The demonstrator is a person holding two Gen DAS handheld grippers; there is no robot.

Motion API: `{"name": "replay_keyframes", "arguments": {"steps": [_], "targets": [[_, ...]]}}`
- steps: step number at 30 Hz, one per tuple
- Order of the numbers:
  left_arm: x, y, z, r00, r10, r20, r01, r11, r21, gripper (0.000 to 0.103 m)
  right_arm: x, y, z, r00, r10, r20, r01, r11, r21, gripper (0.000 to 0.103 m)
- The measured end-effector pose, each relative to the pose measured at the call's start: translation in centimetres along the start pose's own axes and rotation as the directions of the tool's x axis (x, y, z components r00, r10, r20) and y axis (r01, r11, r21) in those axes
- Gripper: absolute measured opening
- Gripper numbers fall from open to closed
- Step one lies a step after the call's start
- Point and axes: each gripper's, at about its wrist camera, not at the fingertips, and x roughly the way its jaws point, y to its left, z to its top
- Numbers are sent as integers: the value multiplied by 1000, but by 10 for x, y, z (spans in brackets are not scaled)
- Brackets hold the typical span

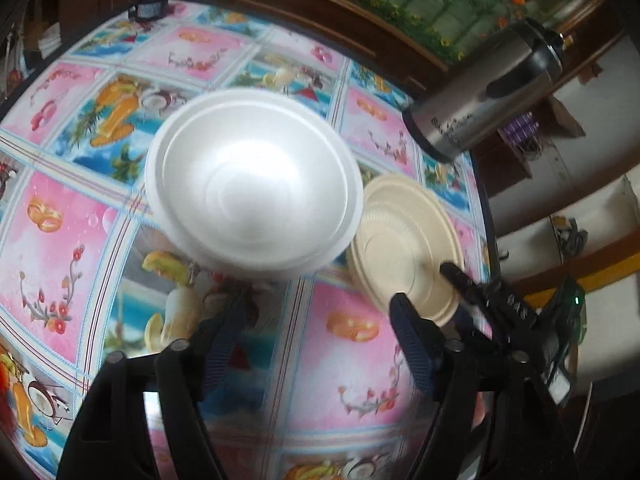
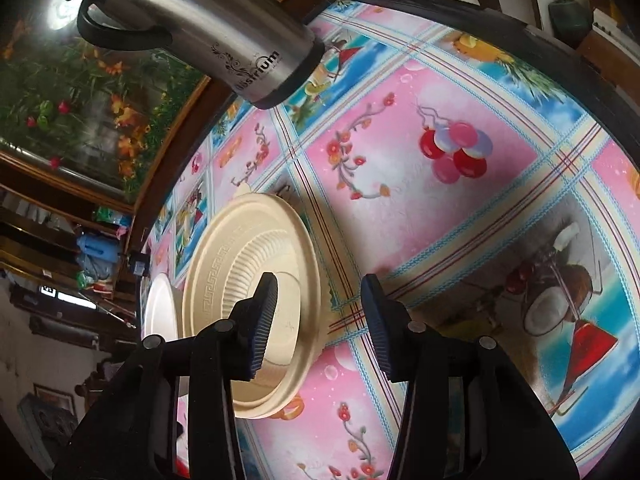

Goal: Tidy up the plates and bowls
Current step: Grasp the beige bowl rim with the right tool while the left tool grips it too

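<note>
A stack of white foam bowls [image 1: 252, 196] sits on the flowered tablecloth [image 1: 340, 360], slightly blurred. My left gripper [image 1: 318, 312] is open just short of the stack, with only cloth between its fingers. Beside the bowls lies a stack of cream plates [image 1: 404, 248], also in the right wrist view [image 2: 248, 264]. My right gripper [image 2: 320, 312] is open astride the plates' near rim, one finger [image 2: 262, 316] over the plate and the other over the cloth. The pads do not visibly press on the rim. The white bowls [image 2: 160, 308] show behind the plates.
A steel thermos jug [image 1: 480, 92] [image 2: 208, 28] stands near the table's far edge, close behind the plates. A dark cup [image 1: 148, 4] sits at the far side. The table's dark edge [image 2: 560, 52] curves round to the right of the right gripper.
</note>
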Motion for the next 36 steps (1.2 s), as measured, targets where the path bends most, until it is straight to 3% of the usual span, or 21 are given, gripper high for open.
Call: {"name": "replay_keyframes", "arguments": {"steps": [10, 18, 20, 25, 27, 31, 36], "targets": [[30, -19, 6, 996, -78, -49, 72, 990, -119, 78, -2, -3, 0, 998, 56, -22, -56, 998, 20, 44], [52, -22, 7, 998, -55, -31, 49, 985, -164, 76, -2, -3, 1, 997, 78, -22, -78, 997, 21, 42], [57, -22, 11, 999, -42, -28, 37, 985, -169, 70, -2, -1, 1, 997, 75, -20, -75, 997, 14, 41], [70, -15, 15, 999, -26, -47, 17, 983, -185, 44, 2, 0, 0, 998, 64, -28, -64, 998, 2, 34], [71, -14, 16, 999, -23, -43, 15, 983, -180, 40, 4, 0, 0, 998, 57, -34, -57, 998, -2, 30], [68, -14, 17, 999, -27, -22, 22, 984, -176, 20, 6, 0, -1, 998, 54, -39, -54, 999, -1, 24], [65, -14, 19, 1000, -29, 0, 28, 985, -169, 8, 9, 1, -2, 998, 39, -46, -39, 999, -6, 15]]}}
